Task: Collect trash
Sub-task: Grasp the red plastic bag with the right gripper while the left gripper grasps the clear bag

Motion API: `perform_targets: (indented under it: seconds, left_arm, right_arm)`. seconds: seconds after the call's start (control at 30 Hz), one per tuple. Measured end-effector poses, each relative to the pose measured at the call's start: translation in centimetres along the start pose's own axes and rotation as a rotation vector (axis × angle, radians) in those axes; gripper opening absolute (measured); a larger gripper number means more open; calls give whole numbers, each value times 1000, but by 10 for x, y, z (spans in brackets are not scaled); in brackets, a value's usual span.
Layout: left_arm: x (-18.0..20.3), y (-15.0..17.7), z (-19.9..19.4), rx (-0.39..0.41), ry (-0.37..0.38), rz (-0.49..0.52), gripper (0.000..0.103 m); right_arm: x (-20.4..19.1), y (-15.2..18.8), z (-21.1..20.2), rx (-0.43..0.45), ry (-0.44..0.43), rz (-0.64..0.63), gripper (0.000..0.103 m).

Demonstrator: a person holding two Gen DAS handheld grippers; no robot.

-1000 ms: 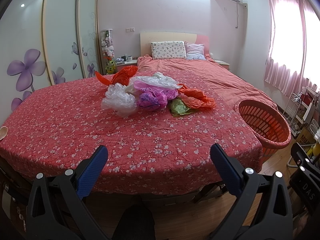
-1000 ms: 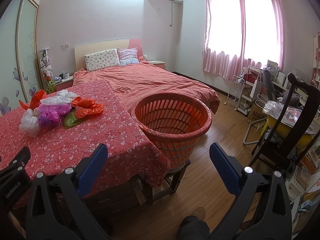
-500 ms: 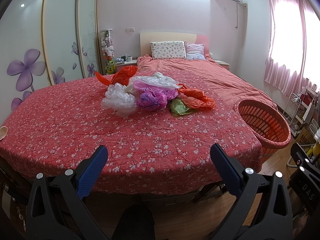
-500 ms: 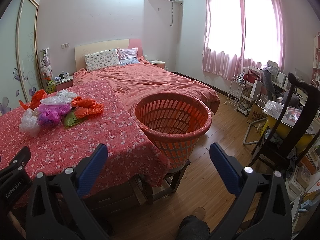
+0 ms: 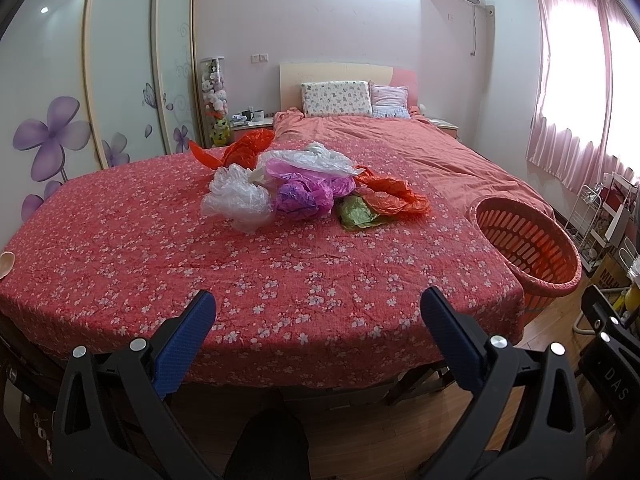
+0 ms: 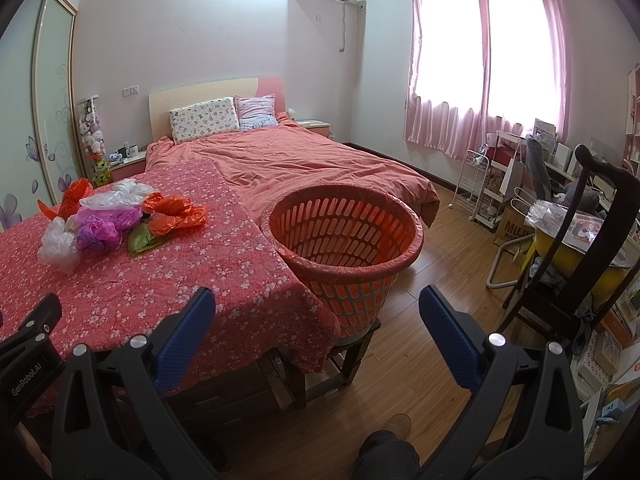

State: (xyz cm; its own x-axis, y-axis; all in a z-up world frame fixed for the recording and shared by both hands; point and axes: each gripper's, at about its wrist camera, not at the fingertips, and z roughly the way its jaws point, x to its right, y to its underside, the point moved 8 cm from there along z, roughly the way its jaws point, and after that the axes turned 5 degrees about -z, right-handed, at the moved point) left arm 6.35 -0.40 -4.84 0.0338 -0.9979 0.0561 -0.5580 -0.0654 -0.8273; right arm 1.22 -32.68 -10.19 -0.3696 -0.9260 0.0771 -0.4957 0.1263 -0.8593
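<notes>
The left gripper (image 5: 318, 310) hangs over the near edge of the table (image 5: 120, 240), its blue-padded jaws wide apart and holding nothing. Farther back on the red flowered cloth lies the trash: a heap of crumpled plastic bags (image 5: 304, 184), clear at the left, pink and purple in the middle, green and orange at the right. Just beside the table's right edge stands the orange basket (image 6: 412, 236) on a dark stool. The right gripper (image 6: 316, 308) faces it, jaws likewise spread and empty.
</notes>
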Motion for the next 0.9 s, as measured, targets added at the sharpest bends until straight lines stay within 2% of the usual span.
perform_targets:
  seconds: [0.43,0.7,0.9]
  left_arm:
    - [-10,4,16,-29,-14,-33,101]
    - [-46,-11,46,-75,-26,-108,101]
    - [-79,-32,69,-62,-52,-152,101]
  right_arm:
    - [-13,-6,10,-2,-34,-21,99]
    - [-47,-36,51,-11,-142,1,99]
    - [-89,-69,94,-29,-213,-38,99]
